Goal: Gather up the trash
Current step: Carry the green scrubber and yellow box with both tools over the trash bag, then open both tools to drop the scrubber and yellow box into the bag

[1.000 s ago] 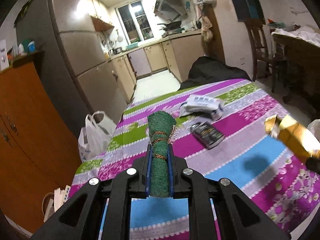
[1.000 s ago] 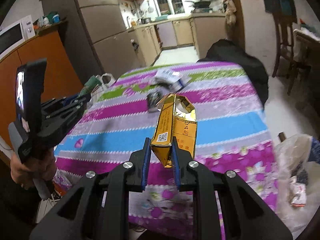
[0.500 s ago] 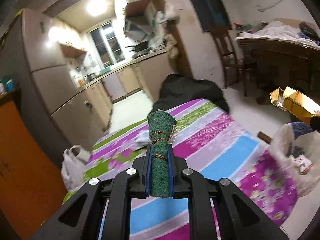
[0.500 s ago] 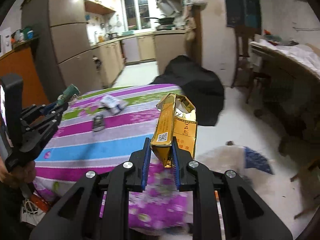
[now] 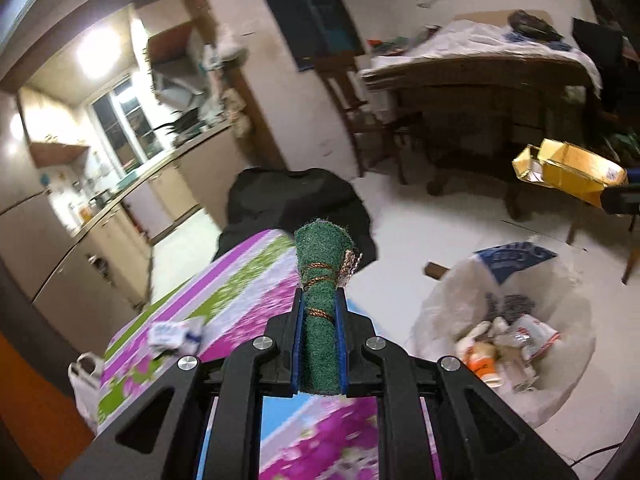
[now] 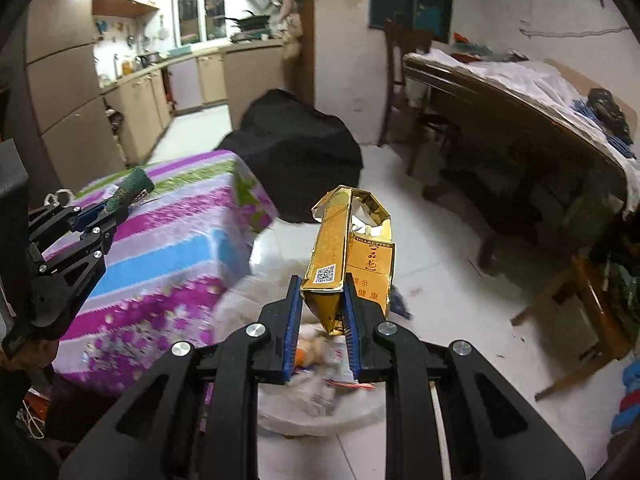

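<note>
The right gripper squeezes a gold box. It has a square code, Chinese writing and the word "CIGARETTES". The box hangs over the white trash bag on the floor. The left gripper pinches a green pad over the striped table.

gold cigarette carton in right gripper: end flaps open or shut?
Open. The gold carton has its top flaps torn apart, showing a hollow interior, while the right gripper clamps its lower end.
</note>
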